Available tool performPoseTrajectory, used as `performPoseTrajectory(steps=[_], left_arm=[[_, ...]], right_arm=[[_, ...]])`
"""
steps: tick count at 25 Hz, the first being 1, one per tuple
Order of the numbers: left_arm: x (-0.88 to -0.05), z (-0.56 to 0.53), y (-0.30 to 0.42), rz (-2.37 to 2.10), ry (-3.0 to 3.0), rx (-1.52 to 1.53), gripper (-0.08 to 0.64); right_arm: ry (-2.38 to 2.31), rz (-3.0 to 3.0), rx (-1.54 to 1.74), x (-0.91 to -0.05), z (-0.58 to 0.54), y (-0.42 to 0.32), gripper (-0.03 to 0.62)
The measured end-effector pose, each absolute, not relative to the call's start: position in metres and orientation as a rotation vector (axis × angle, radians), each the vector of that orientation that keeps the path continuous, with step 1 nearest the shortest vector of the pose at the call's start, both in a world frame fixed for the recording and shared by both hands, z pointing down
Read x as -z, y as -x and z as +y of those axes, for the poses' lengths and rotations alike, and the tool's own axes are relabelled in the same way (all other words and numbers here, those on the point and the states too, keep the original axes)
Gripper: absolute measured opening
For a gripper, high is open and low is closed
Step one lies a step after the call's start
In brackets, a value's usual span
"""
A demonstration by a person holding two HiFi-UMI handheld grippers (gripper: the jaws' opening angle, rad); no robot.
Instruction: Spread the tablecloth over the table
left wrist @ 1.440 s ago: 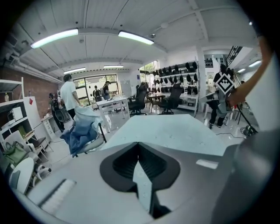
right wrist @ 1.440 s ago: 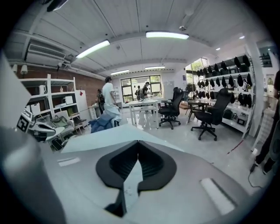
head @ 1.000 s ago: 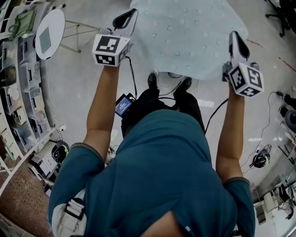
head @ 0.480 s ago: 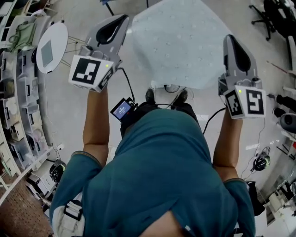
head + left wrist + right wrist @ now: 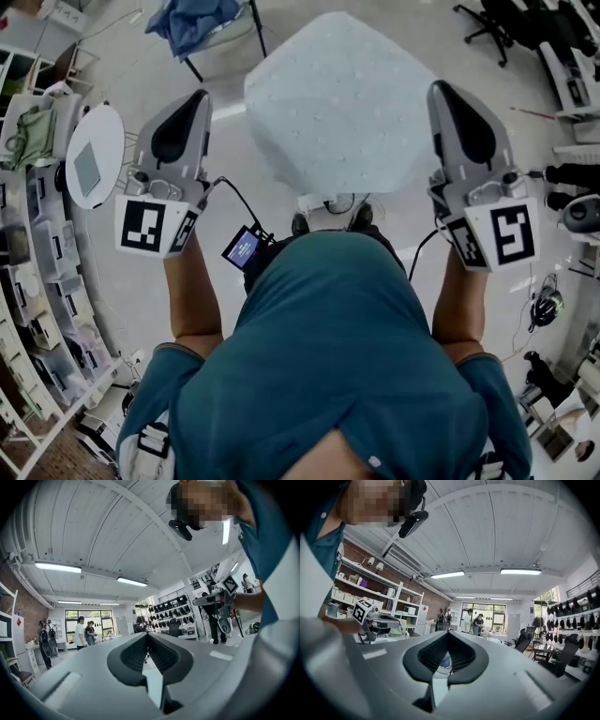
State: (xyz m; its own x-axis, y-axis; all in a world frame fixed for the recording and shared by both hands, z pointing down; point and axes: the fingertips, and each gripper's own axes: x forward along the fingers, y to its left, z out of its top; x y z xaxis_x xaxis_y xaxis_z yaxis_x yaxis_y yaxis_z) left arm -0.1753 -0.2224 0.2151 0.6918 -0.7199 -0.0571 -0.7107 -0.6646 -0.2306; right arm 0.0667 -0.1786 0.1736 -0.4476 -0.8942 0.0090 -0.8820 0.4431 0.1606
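Already draped, the pale blue dotted fabric tablecloth (image 5: 337, 103) is judged light and limp; hem corners are best pinched. Jaws of the left gripper (image 5: 197, 96) and right gripper (image 5: 439, 86) are clenched empty.

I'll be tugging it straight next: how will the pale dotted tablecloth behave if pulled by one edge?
Probably floppy: the tablecloth bends down in soft facets at its edges. Likely light, as it looks thin. It may slide as one sheet, since nothing sits on it.
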Motion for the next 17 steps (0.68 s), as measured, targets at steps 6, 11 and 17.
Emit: performPoseTrajectory(steps=[6,11,17], left_arm=[[-0.224,-0.218,0.182,1.139,2.713,0.048,0.0],[-0.23,-0.217,0.181,1.125,2.731,0.046,0.0],[-0.236,-0.216,0.184,1.122,2.749,0.056,0.0]], right_arm=[[-1.655,-2.558,0.196,-0.167,-0.165,-0.075,0.009],[-1.686,-2.528,0.188,-0.169,-0.156,-0.081,0.009],[-1.711,-2.504,0.174,-0.17,-0.149,-0.084,0.009]])
